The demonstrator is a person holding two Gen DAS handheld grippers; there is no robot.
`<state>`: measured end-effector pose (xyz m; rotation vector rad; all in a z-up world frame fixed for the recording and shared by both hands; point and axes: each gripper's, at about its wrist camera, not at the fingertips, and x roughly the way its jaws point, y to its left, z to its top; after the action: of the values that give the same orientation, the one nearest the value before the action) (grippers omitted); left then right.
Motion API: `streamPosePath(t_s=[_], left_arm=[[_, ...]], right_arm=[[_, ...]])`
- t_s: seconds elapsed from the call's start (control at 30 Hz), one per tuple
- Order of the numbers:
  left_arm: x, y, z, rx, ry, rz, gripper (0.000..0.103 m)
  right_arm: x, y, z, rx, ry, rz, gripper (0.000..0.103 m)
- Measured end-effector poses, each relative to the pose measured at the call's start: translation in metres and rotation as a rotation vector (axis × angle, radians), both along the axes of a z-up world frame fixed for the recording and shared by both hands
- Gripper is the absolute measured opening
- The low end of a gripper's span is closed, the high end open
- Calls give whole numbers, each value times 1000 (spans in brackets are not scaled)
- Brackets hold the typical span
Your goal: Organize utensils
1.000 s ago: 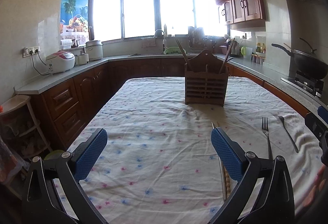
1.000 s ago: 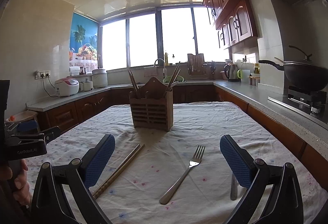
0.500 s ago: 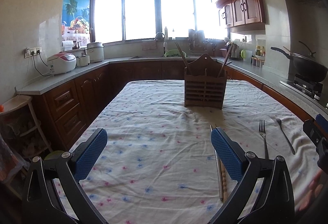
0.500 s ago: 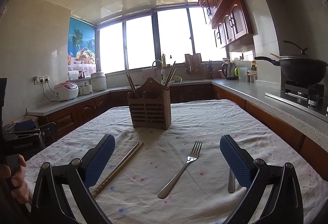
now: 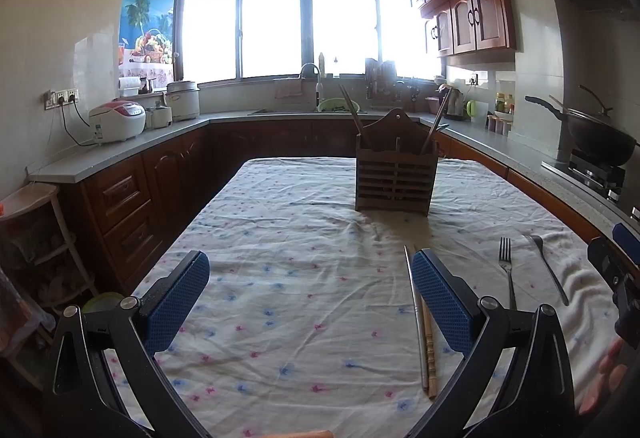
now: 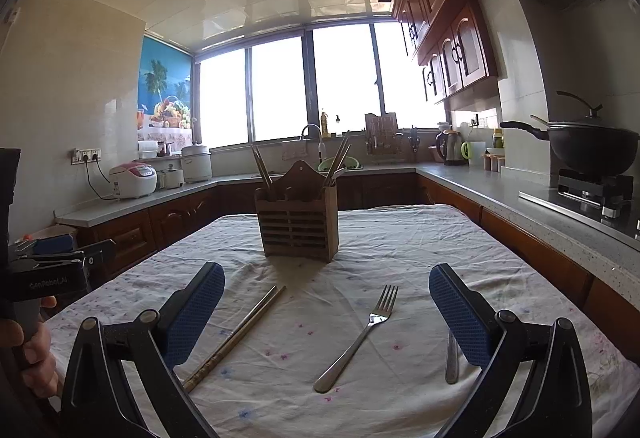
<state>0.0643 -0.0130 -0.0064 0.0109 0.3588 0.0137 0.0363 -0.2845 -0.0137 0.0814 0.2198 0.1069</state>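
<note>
Both the left gripper (image 5: 310, 300) and the right gripper (image 6: 326, 312) hover with jaws spread wide, holding nothing. On the cloth-covered desk (image 6: 420, 238), low centre of the right view, lie a fork (image 6: 362, 334), a pair of chopsticks (image 6: 236, 334) and a utensil half hidden at lower right; all look light, stiff and slippery, best pinched mid-handle. The wooden holder (image 6: 298, 222) stands mid-frame, the kitchen window behind it
</note>
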Motion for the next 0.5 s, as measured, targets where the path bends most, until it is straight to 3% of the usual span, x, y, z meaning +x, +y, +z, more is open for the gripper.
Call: streamPosePath(t_s=[0.5], left_arm=[[-1,0,-1,-6,1,-4,103]], right_arm=[[2,2,-2,-6,9,7,103]])
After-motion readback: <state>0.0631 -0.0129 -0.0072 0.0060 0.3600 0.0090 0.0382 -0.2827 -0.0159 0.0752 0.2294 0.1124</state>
